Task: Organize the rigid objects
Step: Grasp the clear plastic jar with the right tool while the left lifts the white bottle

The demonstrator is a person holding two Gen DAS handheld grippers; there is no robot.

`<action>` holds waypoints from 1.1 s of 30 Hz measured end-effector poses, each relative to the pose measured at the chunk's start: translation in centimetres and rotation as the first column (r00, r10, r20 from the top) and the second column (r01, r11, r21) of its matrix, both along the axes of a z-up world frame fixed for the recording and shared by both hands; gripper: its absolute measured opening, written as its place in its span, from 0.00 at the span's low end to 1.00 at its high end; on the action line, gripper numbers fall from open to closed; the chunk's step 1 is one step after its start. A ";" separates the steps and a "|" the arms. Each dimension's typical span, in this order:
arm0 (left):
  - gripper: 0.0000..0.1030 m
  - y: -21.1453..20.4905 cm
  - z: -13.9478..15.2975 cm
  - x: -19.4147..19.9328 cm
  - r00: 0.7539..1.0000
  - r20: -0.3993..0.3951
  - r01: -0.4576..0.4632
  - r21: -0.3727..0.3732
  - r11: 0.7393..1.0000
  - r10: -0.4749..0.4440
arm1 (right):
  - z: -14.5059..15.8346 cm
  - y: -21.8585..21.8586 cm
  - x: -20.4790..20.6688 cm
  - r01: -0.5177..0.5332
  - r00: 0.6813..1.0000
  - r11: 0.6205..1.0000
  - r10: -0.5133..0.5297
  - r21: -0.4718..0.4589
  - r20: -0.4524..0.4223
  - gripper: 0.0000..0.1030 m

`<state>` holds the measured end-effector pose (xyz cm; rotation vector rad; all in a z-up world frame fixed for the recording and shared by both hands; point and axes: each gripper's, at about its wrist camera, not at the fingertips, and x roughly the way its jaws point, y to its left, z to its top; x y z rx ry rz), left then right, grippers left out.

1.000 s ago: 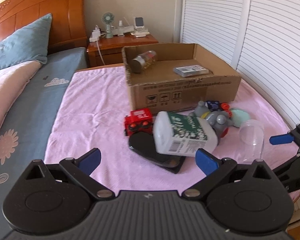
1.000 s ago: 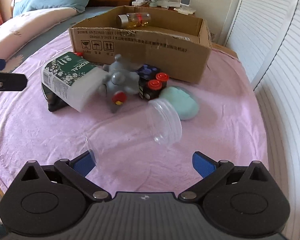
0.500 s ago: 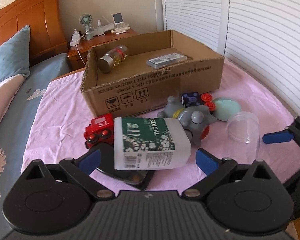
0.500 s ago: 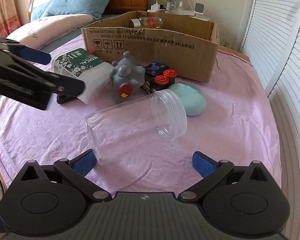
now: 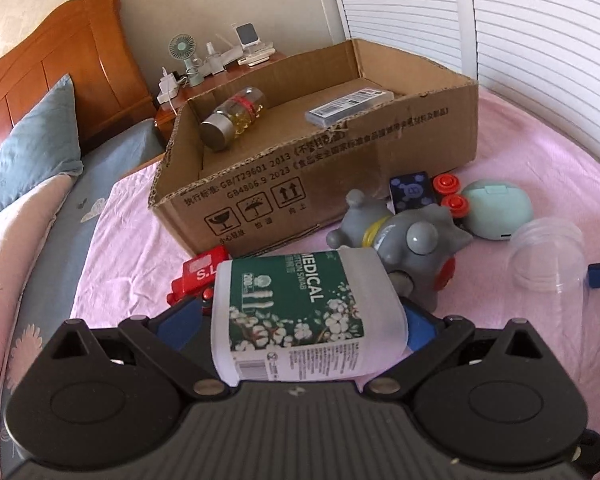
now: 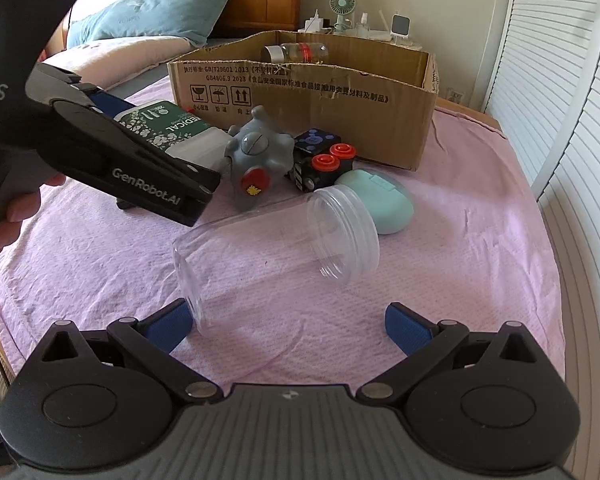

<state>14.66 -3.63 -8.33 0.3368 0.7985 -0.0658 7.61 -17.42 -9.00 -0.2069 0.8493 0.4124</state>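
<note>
Pink bedspread [image 6: 460, 240]: left gripper [image 5: 300, 324] straddles white swab bottle [image 5: 300, 312] (green label); right gripper [image 6: 288, 320] wide, empty.

Bright, even daylight, soft shadows, sharp focus, strong fisheye bending at edges.

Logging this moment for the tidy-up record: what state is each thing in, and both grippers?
swab container: on its side, between the left jaws.
left gripper: jaws around the container; contact unclear.
right gripper: open, around the jar's base.
clear jar: lidless, empty, on its side.
cardboard box: open-topped.
capsule bottle: capped, lying in the box.
flat pack: lying in the box.
</note>
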 end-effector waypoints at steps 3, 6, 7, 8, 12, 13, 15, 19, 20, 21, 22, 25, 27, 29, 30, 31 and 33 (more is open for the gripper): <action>0.86 0.0 0.1 -0.3 1.000 0.006 0.019 0.005 1.000 -0.019 | 0.0 0.0 -0.1 0.004 1.000 1.000 -0.004 -0.001 0.000 1.00; 0.81 0.6 0.5 -0.8 0.999 0.000 0.042 -0.022 0.999 -0.042 | 0.0 0.0 -0.2 0.007 1.000 1.000 -0.007 -0.001 0.002 1.00; 0.81 0.9 0.6 -1.1 0.999 0.001 0.052 -0.030 0.998 -0.052 | 0.0 0.0 -0.2 0.007 1.000 1.000 -0.007 -0.001 0.002 1.00; 0.81 1.1 0.8 -1.4 0.998 0.000 0.062 -0.041 0.997 -0.062 | 0.0 0.0 -0.2 0.007 1.000 1.000 -0.007 -0.001 0.002 1.00; 0.81 2.6 1.5 -3.4 0.994 -0.010 0.109 -0.078 0.991 -0.110 | 0.0 0.0 -0.1 0.007 1.000 1.000 -0.007 -0.001 0.002 1.00; 0.81 3.0 1.6 -4.0 0.992 -0.014 0.120 -0.085 0.989 -0.122 | 0.0 0.0 -0.2 0.006 1.000 1.000 -0.006 -0.001 0.002 1.00; 0.81 4.0 1.7 -5.3 0.991 -0.029 0.126 -0.100 0.987 -0.130 | 0.0 0.0 -0.1 0.006 1.000 1.000 -0.006 -0.001 0.001 1.00; 0.81 5.8 1.5 -7.4 0.989 -0.050 0.132 -0.138 0.982 -0.140 | 0.0 0.0 -0.1 0.008 1.000 1.000 -0.008 -0.004 -0.003 1.00; 0.81 6.1 1.4 -7.8 0.989 -0.053 0.132 -0.144 0.981 -0.141 | 0.0 0.0 -0.1 0.009 1.000 1.000 -0.009 -0.005 -0.005 1.00; 0.81 6.4 1.3 -8.1 0.989 -0.058 0.126 -0.149 0.981 -0.136 | 0.0 0.0 -0.1 0.009 1.000 1.000 -0.010 -0.006 -0.006 1.00; 0.81 6.8 1.0 -8.2 0.990 -0.065 0.117 -0.155 0.981 -0.128 | 0.1 0.0 0.0 0.009 1.000 1.000 -0.009 -0.007 -0.008 1.00; 0.83 7.7 0.4 -8.5 0.992 -0.080 0.087 -0.161 0.983 -0.101 | 0.2 0.1 0.0 0.002 1.000 1.000 -0.002 -0.012 -0.017 1.00; 0.85 7.8 0.2 -8.8 0.992 -0.079 0.083 -0.157 0.984 -0.097 | 0.3 0.2 0.0 -0.007 1.000 1.000 0.006 -0.020 -0.023 1.00; 0.89 7.7 0.2 -8.8 0.993 -0.078 0.075 -0.152 0.986 -0.087 | 0.5 0.3 0.0 -0.026 0.999 0.999 0.025 -0.036 -0.025 1.00; 0.91 7.7 0.2 -8.9 0.994 -0.075 0.071 -0.153 0.986 -0.083 | 0.6 0.4 0.0 -0.037 0.999 0.998 0.036 -0.043 -0.022 1.00; 0.91 7.6 0.2 -8.9 0.994 -0.076 0.069 -0.155 0.986 -0.081 | 0.8 0.4 0.0 -0.047 0.999 0.998 0.046 -0.047 -0.018 1.00; 0.91 7.6 0.1 -8.9 0.994 -0.082 0.062 -0.163 0.985 -0.076 | 1.2 0.4 0.3 -0.069 0.998 0.997 0.069 -0.047 -0.008 1.00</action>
